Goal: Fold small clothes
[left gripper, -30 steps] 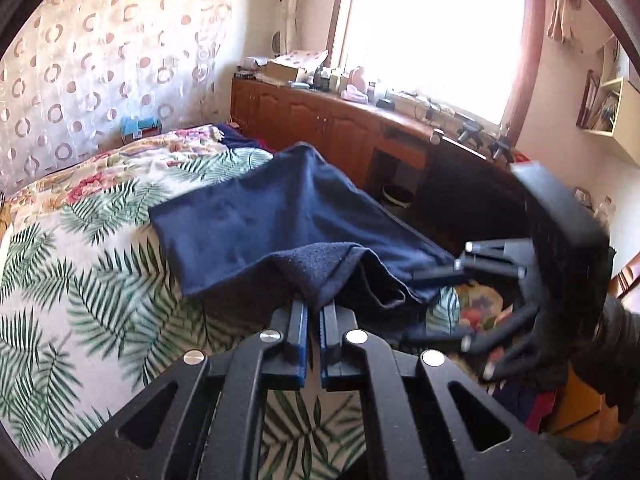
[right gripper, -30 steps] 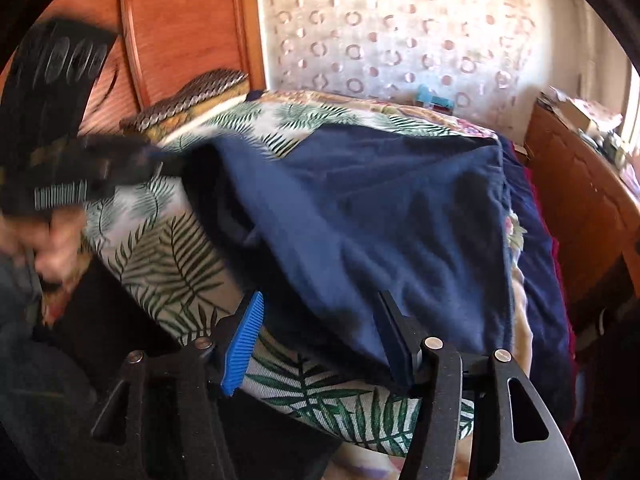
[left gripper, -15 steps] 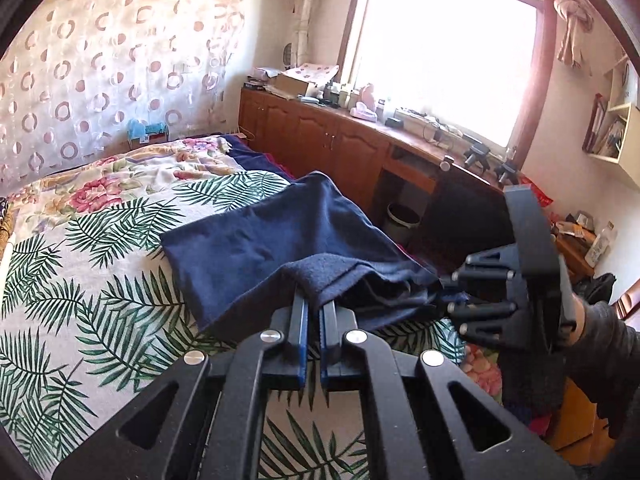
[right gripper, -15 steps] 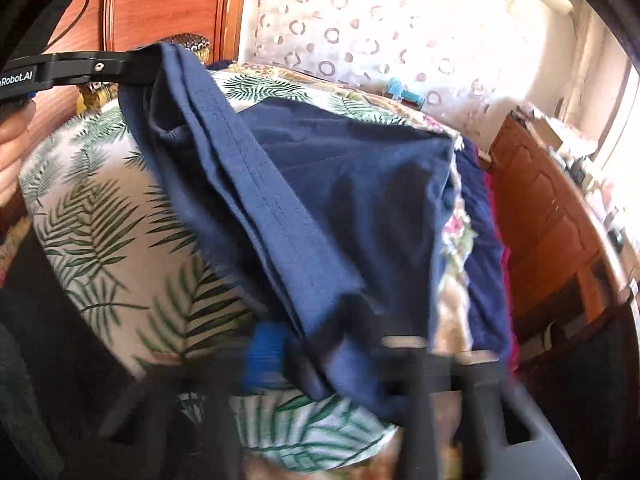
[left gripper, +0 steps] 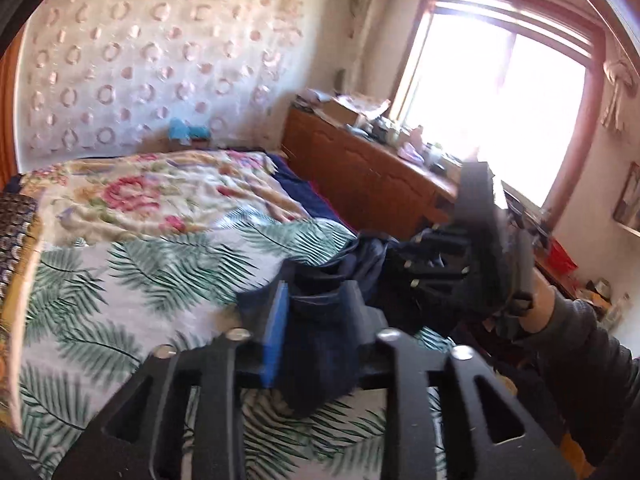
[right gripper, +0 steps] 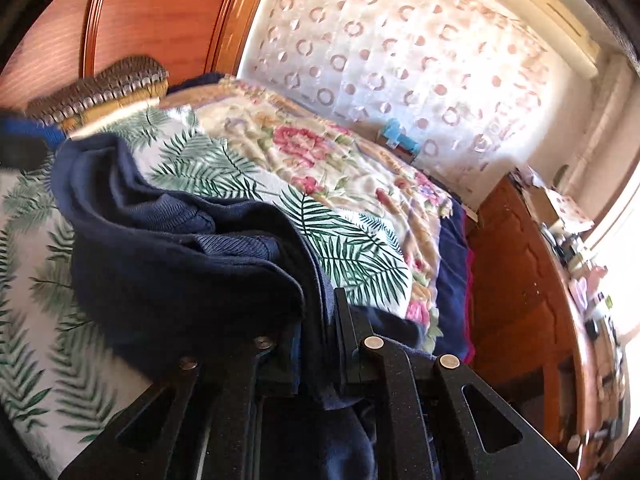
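The navy garment (right gripper: 188,280) is bunched at the near edge of the bed (right gripper: 352,248), toward six o'clock in the right wrist view, with thick folds heaped over the palm-leaf bedspread (left gripper: 132,280). The right gripper (right gripper: 316,344) has its jaws pressed nearly together, pinching several layers of the cloth. The left gripper (left gripper: 316,320) has just been opening; its jaws stand partly spread with a hanging fold of the garment between them, and the pads no longer look to press on it.

The fabric reads as soft, limp knit, light but bulky where it has doubled up, so it will likely sag and slide out of any loose hold. A ribbed band (right gripper: 236,246) shows near the middle of the bundle. Hems and corners, not the thick middle, seem the better places to pinch, one layer at a time.
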